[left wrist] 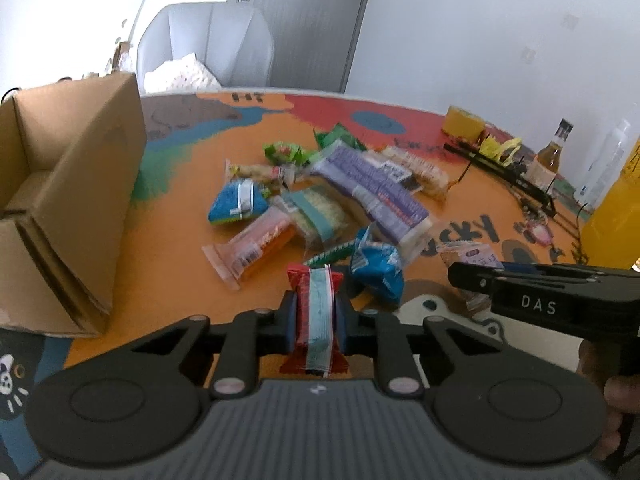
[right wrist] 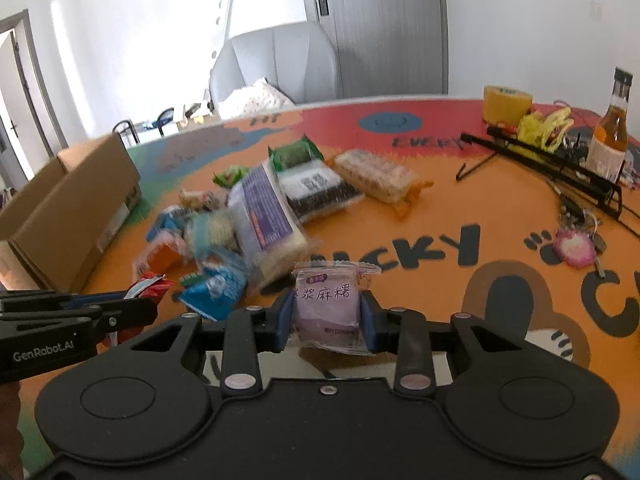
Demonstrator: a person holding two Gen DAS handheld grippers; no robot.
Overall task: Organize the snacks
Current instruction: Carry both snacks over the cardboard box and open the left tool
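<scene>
Your left gripper (left wrist: pixel 315 322) has its jaws clamped on a red packet (left wrist: pixel 315 326) with a pale blue stripe, held on edge above the near side of the orange table (left wrist: pixel 172 280). Your right gripper (right wrist: pixel 326 316) has its jaws closed on a purple pouch (right wrist: pixel 327 306) printed with Chinese characters, also lifted above the table near the "LUCKY" lettering.

From the left wrist, you see the open top of the cardboard box (left wrist: pixel 76 184) at far left, and your right gripper crossing in from the right with its pouch mostly hidden. From the right wrist, the box shows only its outer side, but you get a clearer look at the snack pile (right wrist: pixel 256 216) between box and lettering: a long purple pack (right wrist: pixel 266 208), blue packets, green packets and a clear tray of biscuits (right wrist: pixel 378 176). Far right stand a yellow tape roll (right wrist: pixel 506 104), a brown bottle (right wrist: pixel 612 132) and a pink keyring (right wrist: pixel 574 250).
</scene>
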